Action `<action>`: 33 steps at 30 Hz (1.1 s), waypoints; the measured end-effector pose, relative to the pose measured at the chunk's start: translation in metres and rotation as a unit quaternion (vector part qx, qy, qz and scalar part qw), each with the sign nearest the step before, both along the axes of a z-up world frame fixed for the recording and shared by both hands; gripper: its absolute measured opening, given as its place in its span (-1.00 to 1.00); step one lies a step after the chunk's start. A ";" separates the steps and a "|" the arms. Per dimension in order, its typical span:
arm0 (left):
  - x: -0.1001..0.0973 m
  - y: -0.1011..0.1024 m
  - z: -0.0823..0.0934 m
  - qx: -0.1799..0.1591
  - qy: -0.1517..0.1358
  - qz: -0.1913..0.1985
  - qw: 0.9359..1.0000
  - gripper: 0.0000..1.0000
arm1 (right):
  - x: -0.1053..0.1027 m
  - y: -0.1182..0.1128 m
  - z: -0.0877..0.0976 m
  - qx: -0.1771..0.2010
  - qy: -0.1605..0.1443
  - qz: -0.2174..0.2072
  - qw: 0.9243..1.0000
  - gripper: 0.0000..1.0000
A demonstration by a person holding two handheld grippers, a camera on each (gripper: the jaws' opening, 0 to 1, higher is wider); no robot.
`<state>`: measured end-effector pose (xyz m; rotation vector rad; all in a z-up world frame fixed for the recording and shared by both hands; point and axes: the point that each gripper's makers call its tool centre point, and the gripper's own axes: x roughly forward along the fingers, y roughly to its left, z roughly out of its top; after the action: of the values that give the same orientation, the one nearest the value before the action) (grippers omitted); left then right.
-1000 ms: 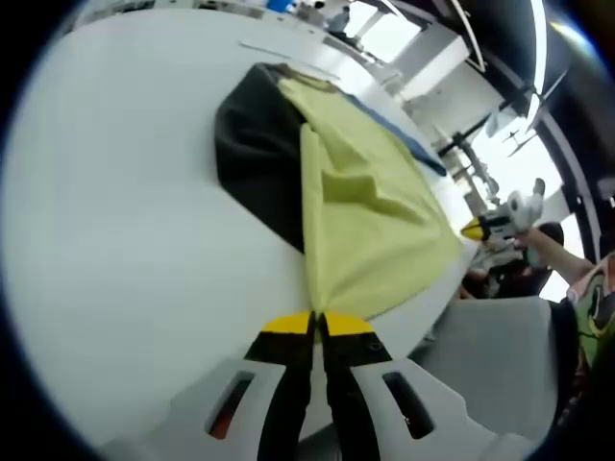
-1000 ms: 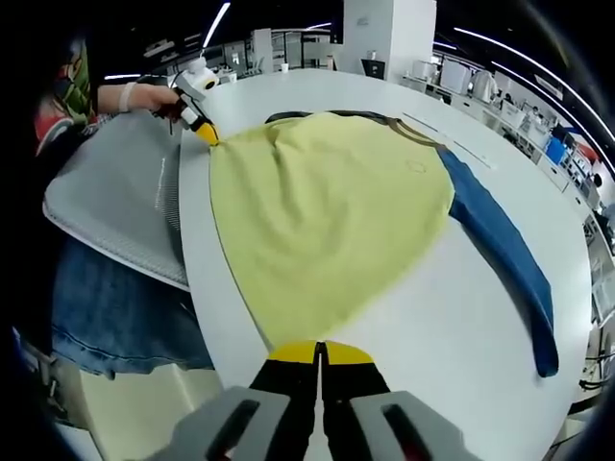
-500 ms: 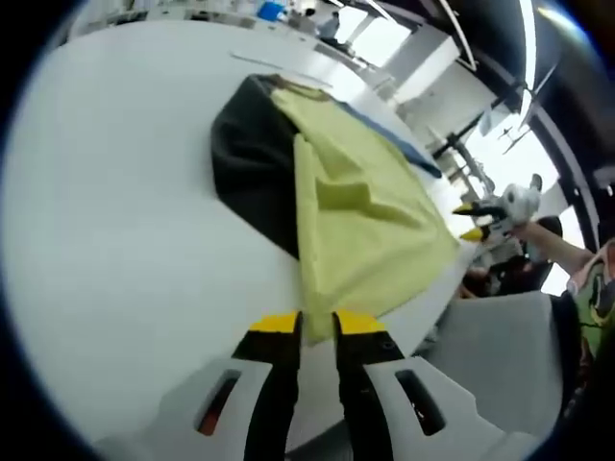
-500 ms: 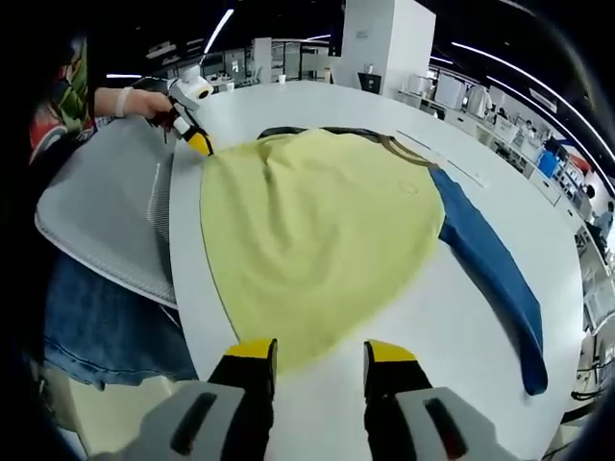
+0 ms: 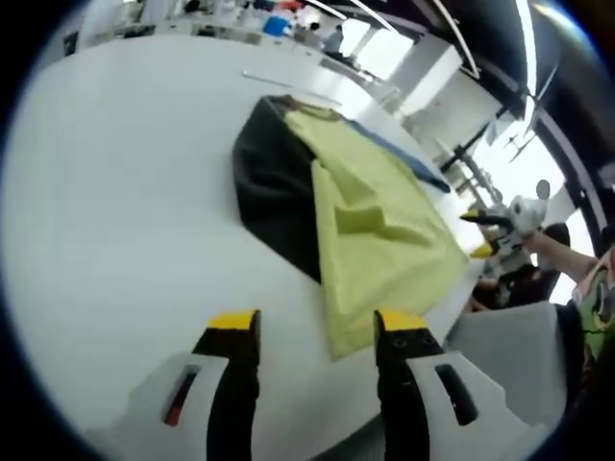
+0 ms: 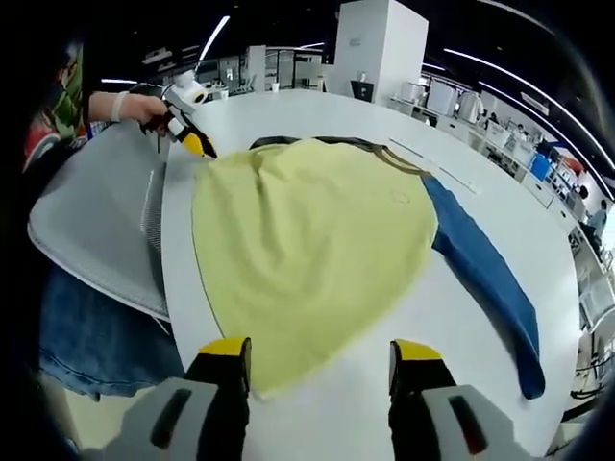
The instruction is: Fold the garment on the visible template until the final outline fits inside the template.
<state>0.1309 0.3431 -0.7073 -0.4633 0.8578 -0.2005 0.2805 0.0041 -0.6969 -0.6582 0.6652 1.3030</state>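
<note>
Released yellow garment [image 6: 307, 240] near table [image 5: 115, 192] edge; both grippers [image 5: 317, 331] [image 6: 317, 360] agape. Next, probably regrasp blue sleeve [image 6: 485, 279], fold inward.

Both views are bright and evenly lit by ceiling strip lights [image 6: 213, 36]. Windows [image 5: 524, 163] blow out white; fisheye bending and slight blur grow toward the edges

- A white table [image 6: 500, 384] carried everything.
- A yellow garment [image 6: 307, 240] lay spread on it, its blue sleeve [image 6: 485, 279] stretched aside.
- A black template [image 5: 274, 187] lay flat beneath the garment.
</note>
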 end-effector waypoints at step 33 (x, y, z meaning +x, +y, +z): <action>0.056 0.020 -0.014 0.127 -0.054 0.003 0.990 -0.55 | -0.004 -0.006 -0.005 0.000 0.017 -0.011 1.000 0.04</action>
<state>0.1864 0.3635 -0.7210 -0.2148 0.7630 -0.1073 0.2767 -0.0017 -0.7016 -0.6276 0.6985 1.2970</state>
